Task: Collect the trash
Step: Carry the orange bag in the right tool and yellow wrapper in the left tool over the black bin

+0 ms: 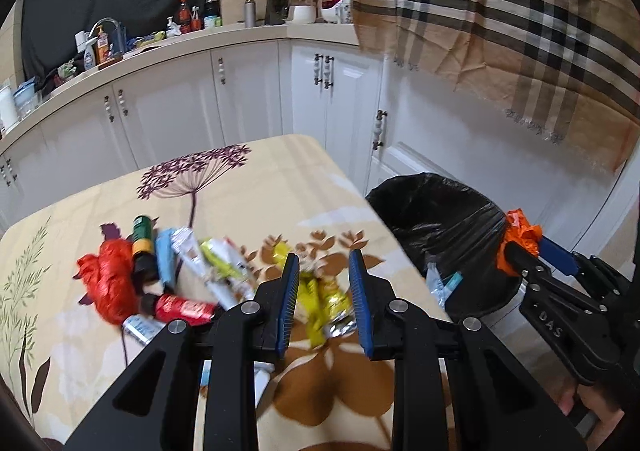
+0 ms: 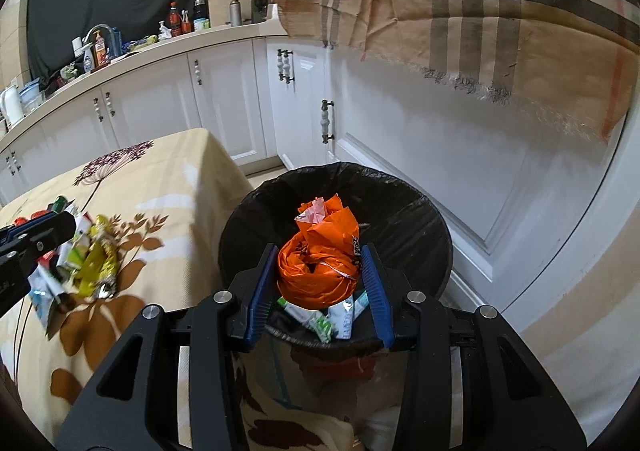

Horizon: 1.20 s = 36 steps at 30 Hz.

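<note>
My left gripper (image 1: 324, 271) hangs over the trash pile on the floral table (image 1: 248, 187). Crumpled yellow wrappers (image 1: 318, 301) show in the gap between its blue pads, and I see neither pad pressing on them. Left of it lie a red plastic bag (image 1: 106, 283), a dark bottle (image 1: 142, 251), a red packet (image 1: 182, 308) and pale wrappers (image 1: 192, 255). My right gripper (image 2: 320, 251) is shut on a bunched orange plastic bag (image 2: 316, 271), held over the black-lined bin (image 2: 420, 211). Green and pale wrappers (image 2: 332, 317) lie inside the bin.
The bin (image 1: 440, 219) stands on the floor just off the table's right edge. White cabinets (image 1: 248, 99) and a cluttered counter (image 1: 132, 47) run behind. A plaid cloth (image 1: 520, 31) hangs at upper right. A hand (image 1: 572, 403) grips the right tool.
</note>
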{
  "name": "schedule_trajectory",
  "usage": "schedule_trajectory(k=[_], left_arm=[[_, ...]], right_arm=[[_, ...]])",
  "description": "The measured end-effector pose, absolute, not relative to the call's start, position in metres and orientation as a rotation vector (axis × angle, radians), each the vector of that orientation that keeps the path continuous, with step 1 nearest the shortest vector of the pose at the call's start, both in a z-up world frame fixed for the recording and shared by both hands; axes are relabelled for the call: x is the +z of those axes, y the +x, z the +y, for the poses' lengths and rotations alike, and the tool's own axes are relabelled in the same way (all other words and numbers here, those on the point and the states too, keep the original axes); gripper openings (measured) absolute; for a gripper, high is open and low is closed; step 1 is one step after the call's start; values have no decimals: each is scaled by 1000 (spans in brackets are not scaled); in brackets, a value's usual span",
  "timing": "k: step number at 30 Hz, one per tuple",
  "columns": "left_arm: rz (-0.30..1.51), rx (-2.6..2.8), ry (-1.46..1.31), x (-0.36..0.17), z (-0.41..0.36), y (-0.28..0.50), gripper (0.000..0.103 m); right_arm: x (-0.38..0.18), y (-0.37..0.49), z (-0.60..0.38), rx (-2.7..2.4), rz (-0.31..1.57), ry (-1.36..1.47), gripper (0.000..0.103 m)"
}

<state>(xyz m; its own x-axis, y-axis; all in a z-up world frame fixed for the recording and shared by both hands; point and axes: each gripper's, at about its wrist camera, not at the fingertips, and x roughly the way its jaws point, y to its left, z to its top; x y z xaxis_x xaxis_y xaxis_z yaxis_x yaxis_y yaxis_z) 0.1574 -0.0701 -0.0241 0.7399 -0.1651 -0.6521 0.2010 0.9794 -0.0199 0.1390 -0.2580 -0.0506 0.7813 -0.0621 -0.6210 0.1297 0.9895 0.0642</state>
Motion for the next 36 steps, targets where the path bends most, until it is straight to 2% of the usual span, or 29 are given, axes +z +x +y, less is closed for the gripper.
schedule_trajectory(k=[13, 20, 36], left_arm=[[731, -155, 37, -33, -39, 144, 27], [744, -180, 36, -37, -55, 157, 36], [870, -174, 36, -66, -69, 193, 36]], right_arm=[[-56, 125, -240, -70, 688, 102, 41], [-59, 127, -242, -70, 689, 110, 41], [-67, 138, -255, -52, 697, 146, 41]])
